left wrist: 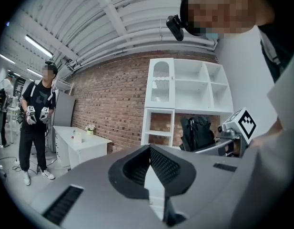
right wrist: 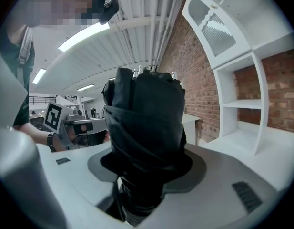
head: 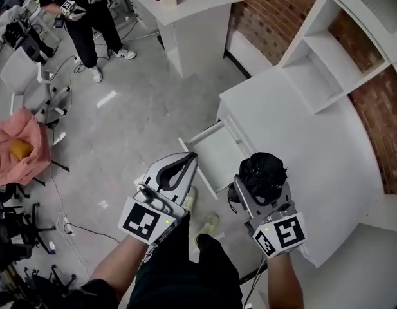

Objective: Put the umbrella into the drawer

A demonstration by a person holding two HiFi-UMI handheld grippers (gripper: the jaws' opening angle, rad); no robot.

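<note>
A black folded umbrella (head: 262, 171) stands upright between the jaws of my right gripper (head: 262, 185), which is shut on it. In the right gripper view the umbrella (right wrist: 144, 128) fills the middle and hides the jaw tips. The white drawer (head: 216, 153) stands pulled open from the white cabinet (head: 295, 134), just ahead of both grippers and between them; it looks empty. My left gripper (head: 192, 156) hovers at the drawer's near left corner, jaws shut with nothing in them. The left gripper view shows the umbrella (left wrist: 197, 132) off to the right.
A white shelf unit (head: 327, 50) sits on the cabinet against the brick wall. Another white table (head: 185, 11) stands farther back. A person (head: 89, 18) holding grippers stands at the upper left. A pink cloth (head: 18, 150), stands and cables (head: 76, 227) crowd the floor at left.
</note>
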